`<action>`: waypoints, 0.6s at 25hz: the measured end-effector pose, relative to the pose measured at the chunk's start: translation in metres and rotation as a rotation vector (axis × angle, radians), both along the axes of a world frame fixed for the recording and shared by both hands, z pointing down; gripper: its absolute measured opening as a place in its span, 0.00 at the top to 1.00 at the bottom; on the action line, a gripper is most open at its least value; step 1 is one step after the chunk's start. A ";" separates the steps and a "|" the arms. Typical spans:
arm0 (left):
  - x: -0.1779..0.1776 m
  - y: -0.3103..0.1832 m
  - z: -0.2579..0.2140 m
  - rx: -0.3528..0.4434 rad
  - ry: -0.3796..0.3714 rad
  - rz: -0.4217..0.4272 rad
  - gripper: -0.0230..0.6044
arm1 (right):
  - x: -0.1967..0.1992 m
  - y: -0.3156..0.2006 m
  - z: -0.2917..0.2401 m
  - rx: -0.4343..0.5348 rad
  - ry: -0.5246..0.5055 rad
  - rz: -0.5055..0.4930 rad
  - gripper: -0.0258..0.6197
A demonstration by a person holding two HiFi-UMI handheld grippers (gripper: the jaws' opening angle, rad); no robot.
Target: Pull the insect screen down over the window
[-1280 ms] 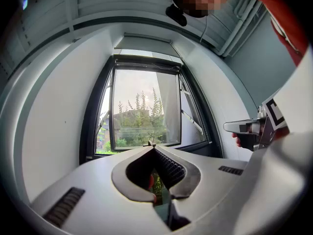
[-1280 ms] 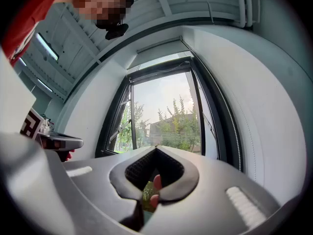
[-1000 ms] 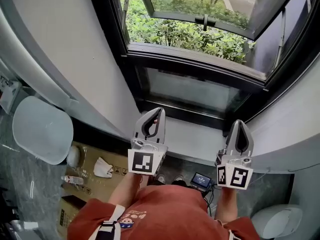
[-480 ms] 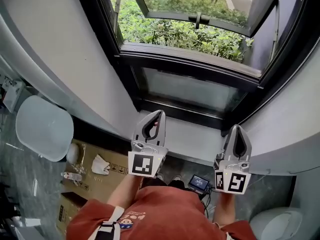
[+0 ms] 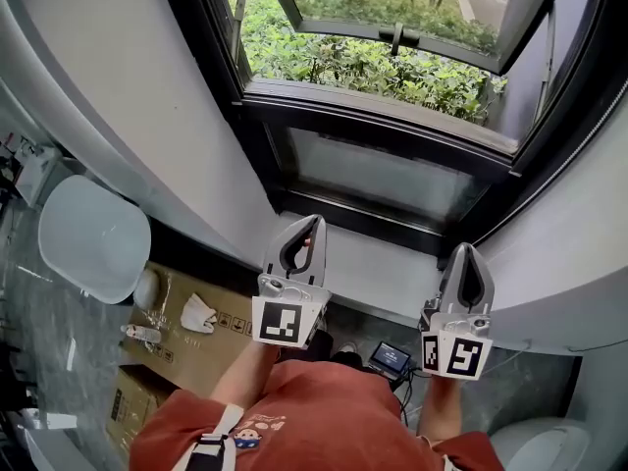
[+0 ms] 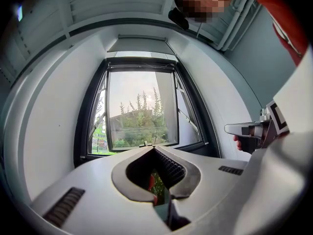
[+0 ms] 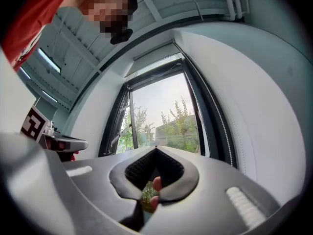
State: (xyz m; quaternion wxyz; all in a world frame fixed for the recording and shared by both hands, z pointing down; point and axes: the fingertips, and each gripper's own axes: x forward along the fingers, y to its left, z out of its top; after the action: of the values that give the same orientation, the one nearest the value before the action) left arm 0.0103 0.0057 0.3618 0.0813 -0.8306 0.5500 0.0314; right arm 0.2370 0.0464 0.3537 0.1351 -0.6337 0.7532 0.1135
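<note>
The dark-framed window (image 5: 383, 116) stands ahead with its sash (image 5: 392, 37) swung outward over green shrubs. No screen covers the opening; in the left gripper view the window (image 6: 139, 109) is bare up to its top bar. My left gripper (image 5: 312, 222) is held level over the white sill (image 5: 383, 273), shut and empty. My right gripper (image 5: 465, 249) hovers beside it to the right, also shut and empty. In each gripper view the jaws meet tip to tip, left gripper (image 6: 154, 148) and right gripper (image 7: 155, 148), both short of the frame.
White curved walls flank the window recess on both sides. Below left lie a cardboard box (image 5: 186, 332) with small items and a pale round seat (image 5: 93, 238). A small device with a screen (image 5: 395, 358) sits on the floor by the person's feet.
Both grippers have shifted only slightly in front of the sill, and the head view has moved a little. The jaws stay shut and nothing has been touched.
</note>
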 end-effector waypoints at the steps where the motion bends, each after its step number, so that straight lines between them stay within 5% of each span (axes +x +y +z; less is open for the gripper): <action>1: 0.000 -0.001 -0.001 0.003 -0.001 -0.001 0.96 | 0.000 -0.001 0.000 0.002 0.000 0.000 0.95; 15: -0.011 -0.039 0.002 0.004 0.023 0.010 0.96 | -0.014 -0.037 -0.002 0.003 0.036 0.011 0.95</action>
State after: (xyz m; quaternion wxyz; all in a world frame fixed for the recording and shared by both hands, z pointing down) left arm -0.0005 -0.0332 0.3640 0.0765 -0.8329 0.5465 0.0424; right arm 0.2230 0.0089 0.3520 0.1219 -0.6353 0.7519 0.1270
